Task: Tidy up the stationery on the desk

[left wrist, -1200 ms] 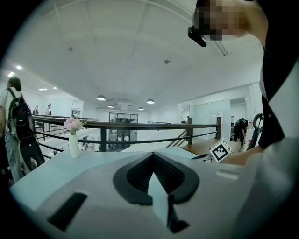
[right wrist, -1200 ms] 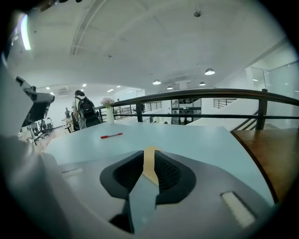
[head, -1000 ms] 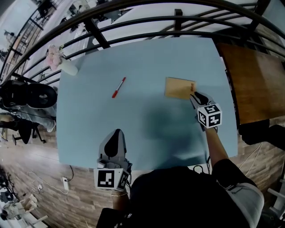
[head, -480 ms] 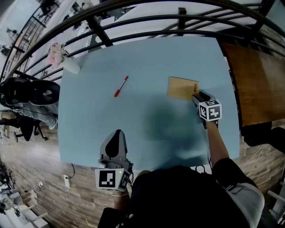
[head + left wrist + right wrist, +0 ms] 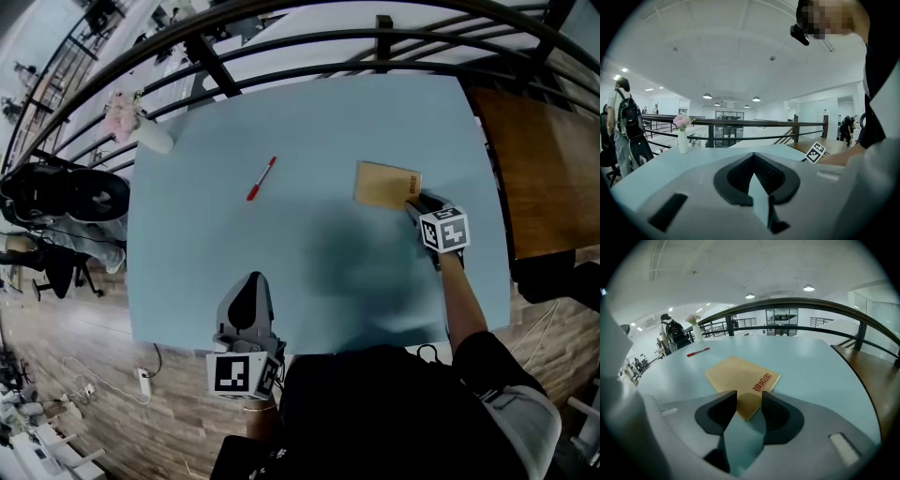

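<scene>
A brown notebook (image 5: 386, 185) with red print lies flat on the right half of the pale blue desk (image 5: 319, 253). My right gripper (image 5: 415, 202) points down at its near right corner. In the right gripper view the notebook (image 5: 739, 376) has that corner between the jaws of the right gripper (image 5: 749, 397). The jaws have just been closing a little but stand apart, and the pads do not press on it. A red pen (image 5: 261, 178) lies apart at mid-left, seen far off as the pen (image 5: 697, 352). My left gripper (image 5: 249, 283) rests at the desk's near edge, shut and empty, shown as the left gripper (image 5: 753, 161).
A white vase of pink flowers (image 5: 141, 131) stands at the far left corner. A black railing (image 5: 309, 56) runs behind the desk. A wooden table (image 5: 544, 169) adjoins at the right. Office chairs (image 5: 66, 202) sit at the left, and a person with a backpack (image 5: 626, 122) stands beyond.
My right gripper has sunk toward the notebook's near corner and its jaws stand wider apart. The left gripper, pen and notebook have stayed put.
</scene>
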`<state>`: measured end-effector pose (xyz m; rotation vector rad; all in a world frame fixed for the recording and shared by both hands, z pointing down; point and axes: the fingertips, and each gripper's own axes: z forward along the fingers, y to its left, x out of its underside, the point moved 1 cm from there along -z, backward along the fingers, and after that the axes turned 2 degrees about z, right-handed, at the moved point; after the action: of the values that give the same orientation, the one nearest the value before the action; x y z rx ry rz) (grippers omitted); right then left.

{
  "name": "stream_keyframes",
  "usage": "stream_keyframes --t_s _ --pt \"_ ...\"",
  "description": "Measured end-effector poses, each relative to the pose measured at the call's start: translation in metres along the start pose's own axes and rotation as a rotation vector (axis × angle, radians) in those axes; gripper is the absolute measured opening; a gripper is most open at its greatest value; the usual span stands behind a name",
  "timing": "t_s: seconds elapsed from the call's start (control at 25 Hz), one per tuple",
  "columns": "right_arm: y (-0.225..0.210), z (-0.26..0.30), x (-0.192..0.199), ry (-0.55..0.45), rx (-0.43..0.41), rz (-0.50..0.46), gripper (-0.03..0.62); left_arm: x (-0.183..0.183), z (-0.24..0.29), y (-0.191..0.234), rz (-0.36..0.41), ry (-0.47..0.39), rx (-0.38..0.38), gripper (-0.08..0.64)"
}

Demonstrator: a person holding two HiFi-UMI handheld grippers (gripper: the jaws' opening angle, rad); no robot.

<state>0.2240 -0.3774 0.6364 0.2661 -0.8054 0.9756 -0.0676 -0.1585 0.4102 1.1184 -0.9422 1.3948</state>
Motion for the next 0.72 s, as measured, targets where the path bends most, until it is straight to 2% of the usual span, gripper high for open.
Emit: stream_keyframes --t_s 0.16,0.48,0.72 --pt "0.013 0.000 0.005 0.014 0.004 0.001 0.178 0.003 0.002 0.010 -0.002 0.014 0.009 -0.003" --pt "0.050 -0.003 0.012 0.016 0.011 0.016 0.178 -0.006 0.015 0.017 0.012 0.000 0.107 -0.003" --pt "0.073 -0.008 0.021 0.016 0.028 0.037 0.178 -0.005 0.014 0.027 0.015 -0.005 0.150 -0.003"
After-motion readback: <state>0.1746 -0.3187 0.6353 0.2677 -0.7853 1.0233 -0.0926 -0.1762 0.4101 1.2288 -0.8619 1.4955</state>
